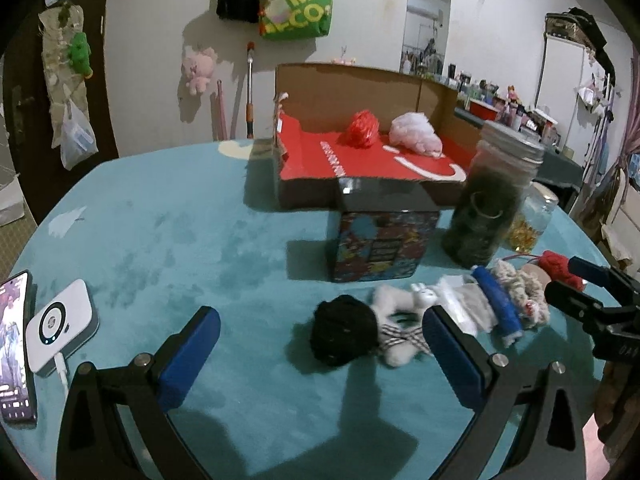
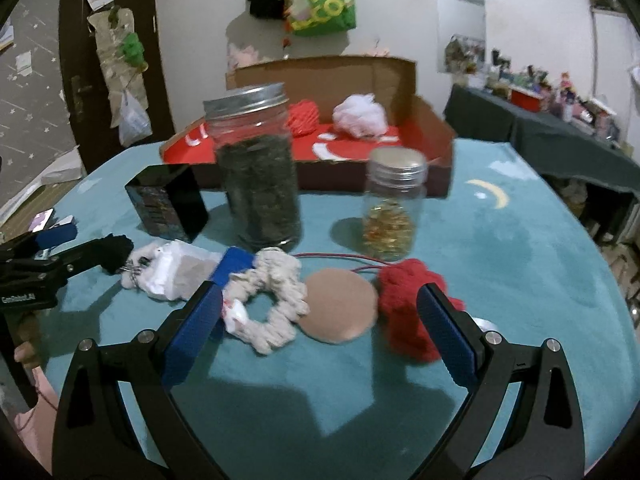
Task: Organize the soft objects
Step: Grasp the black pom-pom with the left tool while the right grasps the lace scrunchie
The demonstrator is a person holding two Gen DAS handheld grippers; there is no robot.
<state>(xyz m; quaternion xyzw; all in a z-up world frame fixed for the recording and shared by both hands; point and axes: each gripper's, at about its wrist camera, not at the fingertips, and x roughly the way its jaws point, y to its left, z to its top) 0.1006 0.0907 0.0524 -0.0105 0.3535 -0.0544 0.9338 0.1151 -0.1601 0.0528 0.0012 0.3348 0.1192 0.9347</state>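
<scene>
Both hand-held grippers were spread, empty. Cream knit scrunchie (image 2: 272,300) looked light, squashy; pinch across its ring band.

A pale wall (image 1: 152,20) fills the upper centre of the frame, hung with a green tote bag (image 1: 298,2) and a pink plush toy (image 1: 198,66). A dark brown door (image 2: 76,80) stands at upper left. At right, a cluttered side table (image 2: 532,120) draped in dark cloth lines the wall.
</scene>
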